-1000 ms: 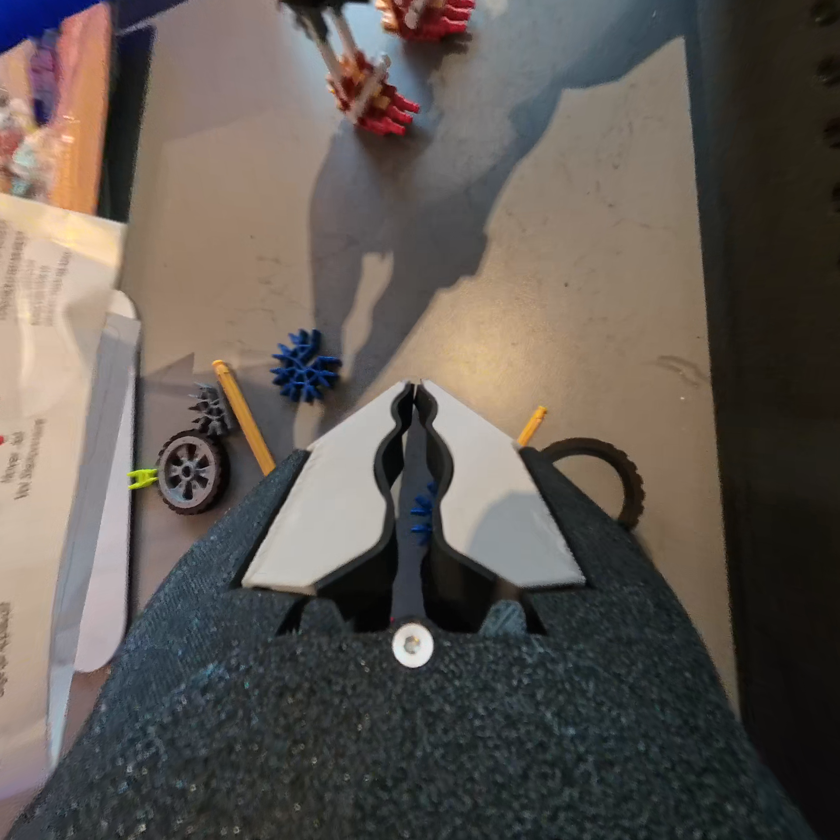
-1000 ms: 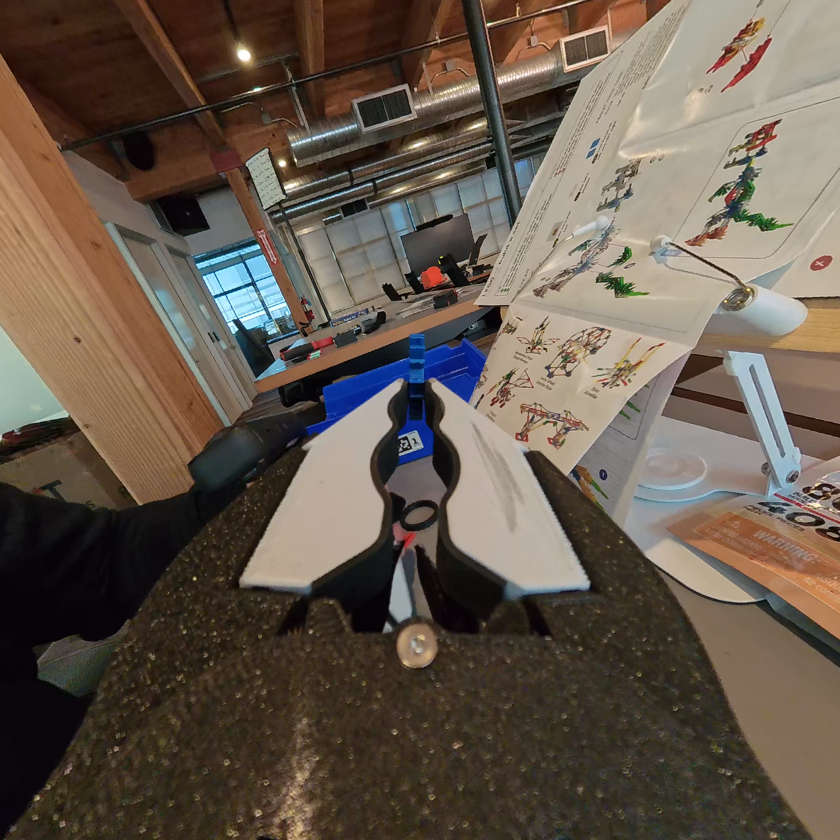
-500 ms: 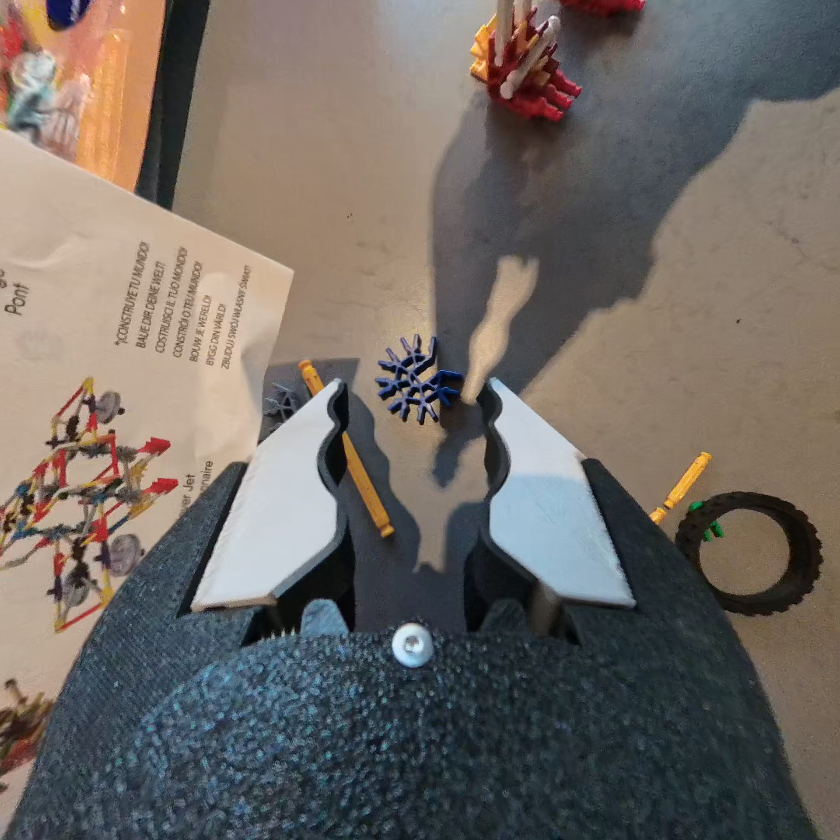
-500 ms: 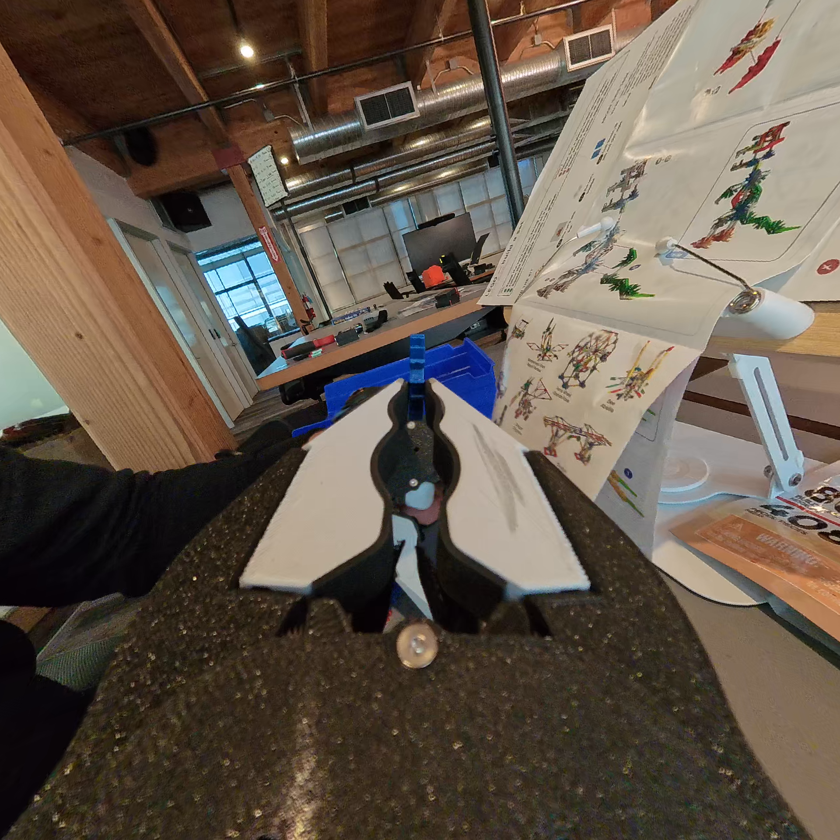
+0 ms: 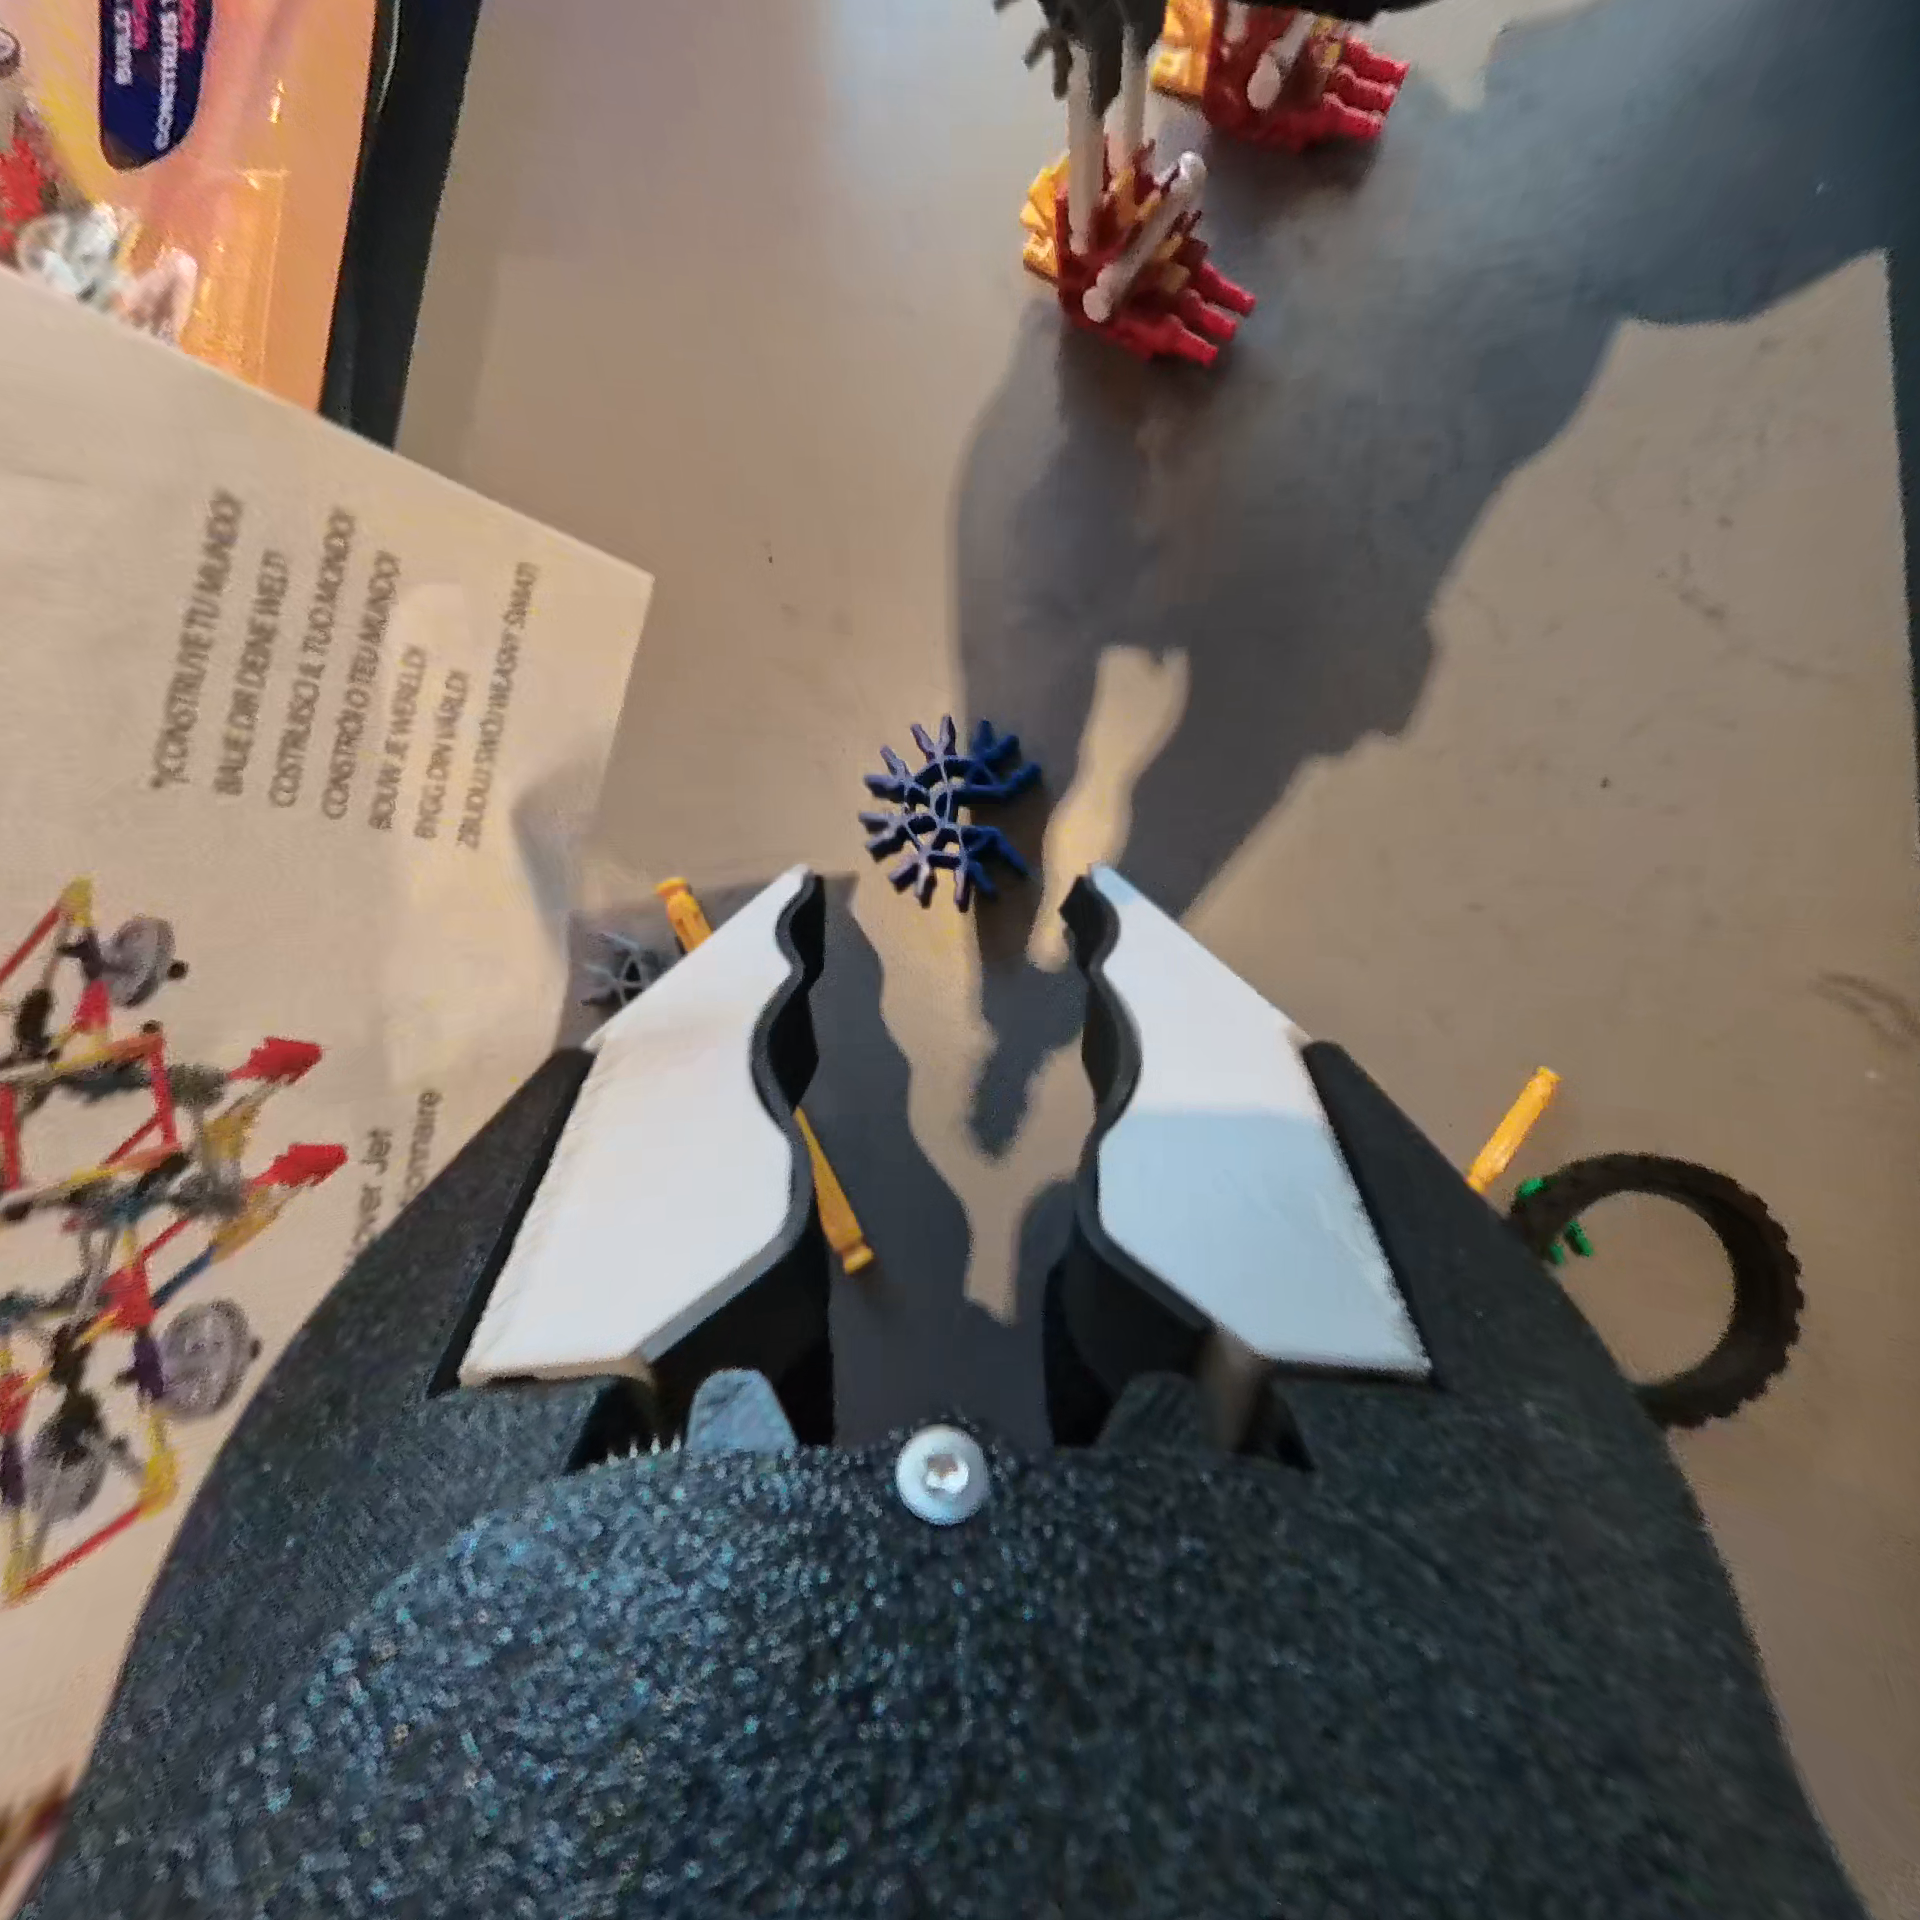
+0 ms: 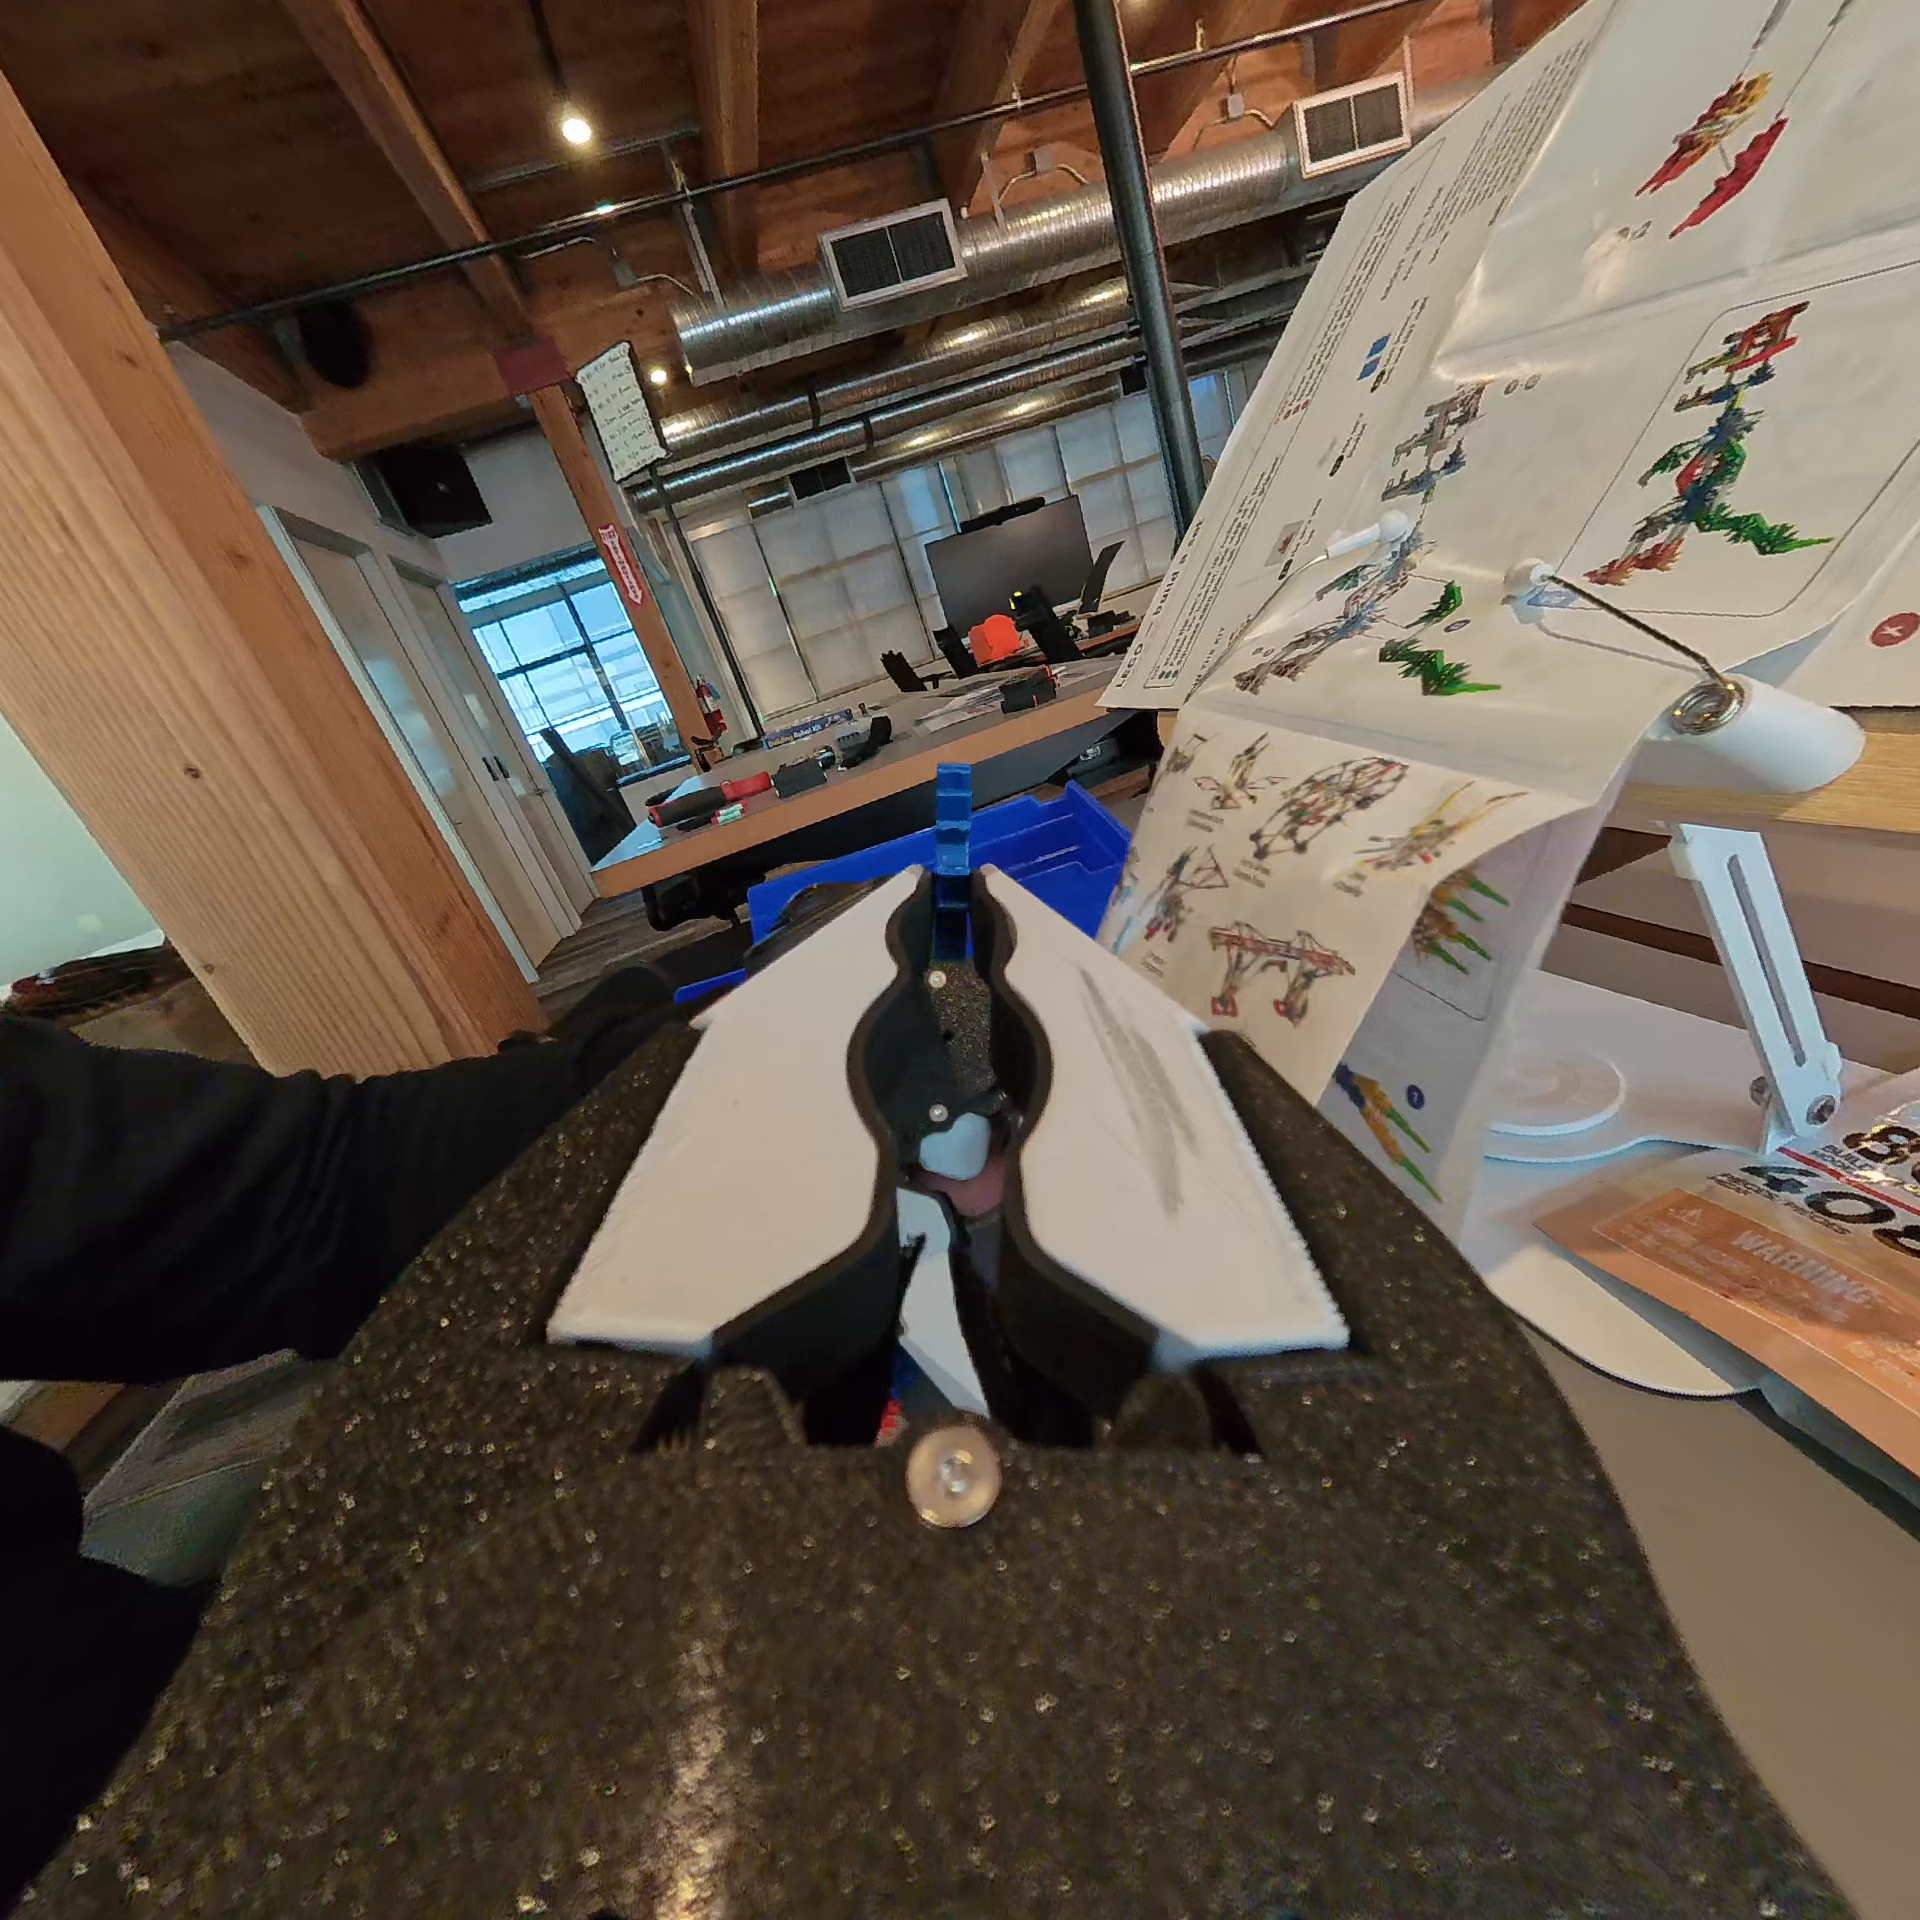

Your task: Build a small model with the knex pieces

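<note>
My left gripper (image 5: pixel 943 902) is open and empty above the grey table (image 5: pixel 1558 727). A dark blue snowflake connector (image 5: pixel 943 808) lies flat just beyond its fingertips. A yellow rod (image 5: pixel 826 1195) lies partly under the left finger, beside a small grey connector (image 5: pixel 621 968). My right gripper (image 6: pixel 951 881) is held up in the air, shut on a blue rod-shaped piece (image 6: pixel 952 831) that sticks up past the tips. Below, through its jaws, part of the other gripper shows.
An instruction sheet (image 5: pixel 260 831) lies at left, an orange box (image 5: pixel 208 156) behind it. A red, yellow and white rod model (image 5: pixel 1132 239) stands ahead. A black tyre (image 5: pixel 1756 1309) and short yellow rod (image 5: pixel 1507 1132) lie at right. A booklet on a white stand (image 6: pixel 1558 520) and a blue bin (image 6: pixel 1049 842) show in the right wrist view. The gap from one gripper's tips to the other's is roughly 20 cm.
My left gripper opened and let go of the blue snowflake connector, which now lies on the table ahead. It drew back to the left. The right gripper stayed shut on its blue piece.
</note>
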`<action>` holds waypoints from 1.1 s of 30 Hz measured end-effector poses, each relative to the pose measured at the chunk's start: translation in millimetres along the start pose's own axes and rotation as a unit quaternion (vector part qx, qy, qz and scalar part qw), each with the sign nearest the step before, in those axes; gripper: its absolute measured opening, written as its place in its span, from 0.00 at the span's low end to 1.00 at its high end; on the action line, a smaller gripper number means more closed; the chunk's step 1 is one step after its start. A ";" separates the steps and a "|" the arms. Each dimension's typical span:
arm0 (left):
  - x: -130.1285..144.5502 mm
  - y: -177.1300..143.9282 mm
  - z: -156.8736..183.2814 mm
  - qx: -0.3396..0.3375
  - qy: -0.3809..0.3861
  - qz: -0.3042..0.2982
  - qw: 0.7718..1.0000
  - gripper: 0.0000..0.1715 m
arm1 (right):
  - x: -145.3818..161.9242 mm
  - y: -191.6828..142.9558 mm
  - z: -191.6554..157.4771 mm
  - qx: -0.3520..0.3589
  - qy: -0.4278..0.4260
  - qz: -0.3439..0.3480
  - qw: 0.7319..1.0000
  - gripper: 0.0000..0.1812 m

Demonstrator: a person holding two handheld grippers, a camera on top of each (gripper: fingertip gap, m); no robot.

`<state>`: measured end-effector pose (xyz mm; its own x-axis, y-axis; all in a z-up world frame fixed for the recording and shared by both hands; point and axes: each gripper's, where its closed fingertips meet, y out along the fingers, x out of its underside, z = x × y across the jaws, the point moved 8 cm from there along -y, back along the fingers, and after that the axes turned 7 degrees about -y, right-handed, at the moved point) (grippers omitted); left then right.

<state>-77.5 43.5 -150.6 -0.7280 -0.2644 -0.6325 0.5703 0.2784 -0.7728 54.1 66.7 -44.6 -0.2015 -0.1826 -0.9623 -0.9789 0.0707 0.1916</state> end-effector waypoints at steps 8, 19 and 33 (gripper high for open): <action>4.9 7.0 28.5 0.062 -0.020 -0.014 0.998 0.27 | -4.0 -2.9 0.3 0.002 0.000 0.009 1.000 0.03; 4.1 -10.3 27.0 0.020 -0.006 0.044 0.999 0.30 | -8.8 -6.0 -1.2 0.003 -0.005 0.018 1.000 0.03; 2.3 10.3 8.7 0.045 0.033 0.014 0.998 0.31 | -13.6 -11.2 0.8 0.008 -0.006 0.028 1.000 0.02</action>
<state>-70.0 37.8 -160.4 -0.7328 -0.1944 -0.6520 0.6210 0.2006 -0.7577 67.8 69.2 -33.8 -0.2549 -0.1663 -0.9526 -0.9656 0.0960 0.2416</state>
